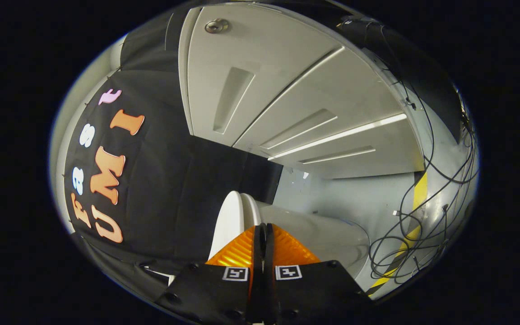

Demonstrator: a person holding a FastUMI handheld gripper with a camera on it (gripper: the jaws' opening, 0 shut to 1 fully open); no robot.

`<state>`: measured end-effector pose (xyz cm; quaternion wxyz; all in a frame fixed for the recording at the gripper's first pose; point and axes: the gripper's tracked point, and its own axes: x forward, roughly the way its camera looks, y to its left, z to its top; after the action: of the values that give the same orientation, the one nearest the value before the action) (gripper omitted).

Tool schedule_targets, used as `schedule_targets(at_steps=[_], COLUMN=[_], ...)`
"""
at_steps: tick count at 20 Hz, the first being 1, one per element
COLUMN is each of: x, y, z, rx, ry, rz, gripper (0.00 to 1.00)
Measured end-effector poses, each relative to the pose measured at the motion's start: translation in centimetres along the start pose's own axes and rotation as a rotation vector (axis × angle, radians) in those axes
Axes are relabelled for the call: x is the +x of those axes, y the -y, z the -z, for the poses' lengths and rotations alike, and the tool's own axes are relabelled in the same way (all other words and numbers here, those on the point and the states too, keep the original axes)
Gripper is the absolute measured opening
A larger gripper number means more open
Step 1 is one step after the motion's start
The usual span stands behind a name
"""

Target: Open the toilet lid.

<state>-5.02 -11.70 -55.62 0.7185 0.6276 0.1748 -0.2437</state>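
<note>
Beyond black cloth wall (188, 180), smooth white toilet lid (229, 221) past closed fingers (263, 232).

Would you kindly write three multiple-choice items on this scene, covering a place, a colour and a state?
1. Where do the loose cables lie?
A on the door
B over the striped tape
C in a basket

2. What colour is the toilet?
A white
B blue
C green

3. How do the fingers of the gripper stand?
A wide apart
B closed together
C clamped on a cup

Answers:
1 B, the cables tangle across the yellow-and-black tape.
2 A, its lid and body are plainly white.
3 B, the fingers sit side by side with nothing between them.
</note>
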Motion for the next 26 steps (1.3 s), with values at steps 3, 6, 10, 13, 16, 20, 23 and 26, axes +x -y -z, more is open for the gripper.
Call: schedule_targets(at_steps=[3,6,10,13,16,20,23,26], x=[0.0,-0.1,-0.3,-0.5,-0.8,-1.3,-2.0,-2.5], y=[-0.2,-0.3,-0.6,-0.7,-1.8,-3.1,-4.6,-5.9], z=[-0.1,0.0,0.2,0.1,0.0,-0.2,-0.2,-0.1], rx=[0.008,0.029,0.035,0.059,0.043,0.051,0.033,0.016], ry=[-0.002,0.004,0.005,-0.005,0.004,0.023,0.035,0.045], rz=[0.008,0.021,0.03,0.031,0.023,0.016,-0.003,-0.01], gripper=[0.08,0.08,0.08,0.08,0.08,0.08,0.08,0.08])
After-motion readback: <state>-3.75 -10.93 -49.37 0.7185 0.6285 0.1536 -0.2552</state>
